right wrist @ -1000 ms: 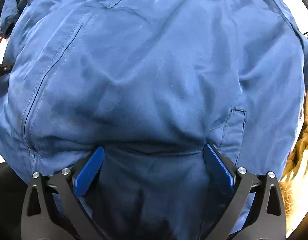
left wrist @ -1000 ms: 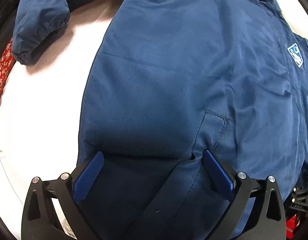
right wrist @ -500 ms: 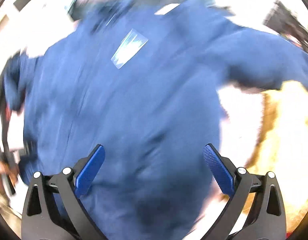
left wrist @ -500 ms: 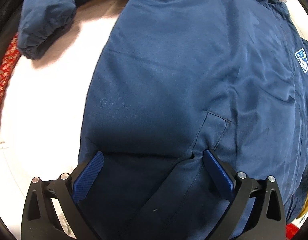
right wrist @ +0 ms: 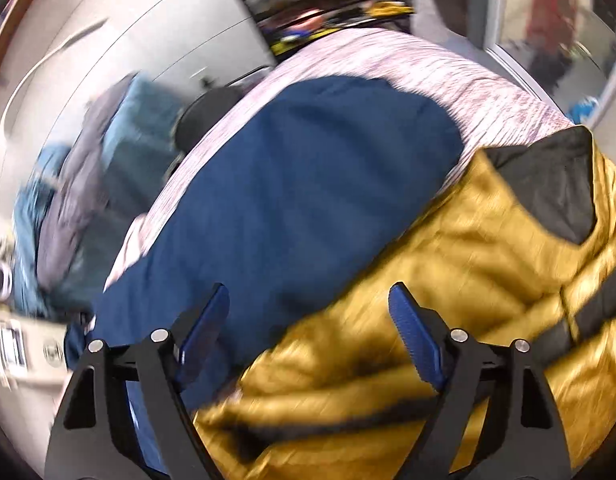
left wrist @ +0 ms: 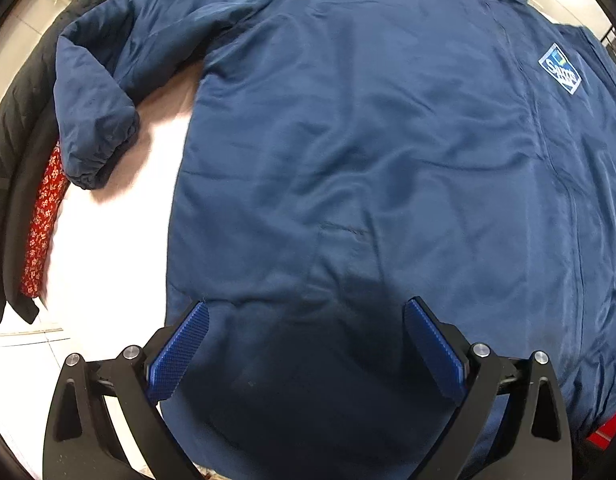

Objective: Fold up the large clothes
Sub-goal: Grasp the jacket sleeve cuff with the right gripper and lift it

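Pale pink bedding point(left wrist: 107, 248) carries a large navy blue padded jacket point(left wrist: 368, 152), spread flat, its sleeve point(left wrist: 95, 112) lying at ten o'clock. Left gripper point(left wrist: 305, 344) hovers wide open over the hem. Right gripper point(right wrist: 310, 328), also wide, faces a mustard quilted coat point(right wrist: 448, 288). Judgement: grip the hem corners evenly before folding.

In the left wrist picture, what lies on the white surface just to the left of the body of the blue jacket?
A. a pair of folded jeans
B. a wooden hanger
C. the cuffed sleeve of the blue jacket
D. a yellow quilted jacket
C: the sleeve of the blue jacket bends down there and ends in a gathered cuff on the white surface.
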The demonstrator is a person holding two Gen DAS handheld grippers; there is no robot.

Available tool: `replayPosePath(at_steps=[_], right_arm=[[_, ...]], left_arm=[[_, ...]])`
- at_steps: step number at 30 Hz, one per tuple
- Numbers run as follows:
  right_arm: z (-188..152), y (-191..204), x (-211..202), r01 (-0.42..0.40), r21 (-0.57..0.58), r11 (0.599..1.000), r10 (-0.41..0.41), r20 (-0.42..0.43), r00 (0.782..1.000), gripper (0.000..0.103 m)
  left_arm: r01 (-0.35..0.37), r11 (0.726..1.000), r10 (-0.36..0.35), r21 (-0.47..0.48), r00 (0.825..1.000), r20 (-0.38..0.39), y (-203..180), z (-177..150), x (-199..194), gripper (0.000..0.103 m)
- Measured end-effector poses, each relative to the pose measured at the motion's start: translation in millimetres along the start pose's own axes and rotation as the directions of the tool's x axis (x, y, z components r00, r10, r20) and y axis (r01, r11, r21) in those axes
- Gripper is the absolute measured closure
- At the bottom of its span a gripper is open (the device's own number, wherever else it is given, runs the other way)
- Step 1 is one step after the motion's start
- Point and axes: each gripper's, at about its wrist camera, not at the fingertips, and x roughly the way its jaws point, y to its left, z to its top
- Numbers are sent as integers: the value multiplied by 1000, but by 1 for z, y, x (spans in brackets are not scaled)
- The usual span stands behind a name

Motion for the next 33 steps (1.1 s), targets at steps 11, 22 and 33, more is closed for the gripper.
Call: replayPosePath(at_steps=[11, 22, 33], right_arm=[[26, -42, 40, -63, 142, 988, 62, 8, 998, 86], [50, -31, -29, -22, 132, 991, 3, 140, 990, 94], [-10, 145, -72, -1, -316, 949, 63, 185, 981, 94]], left_arm=[[-42, 999, 42, 12, 999, -13, -14, -39, -34, 6], [2, 1000, -3, 23, 999, 42, -10, -24, -35, 7], [49, 998, -45, -50, 995, 86, 14, -14, -32, 7]])
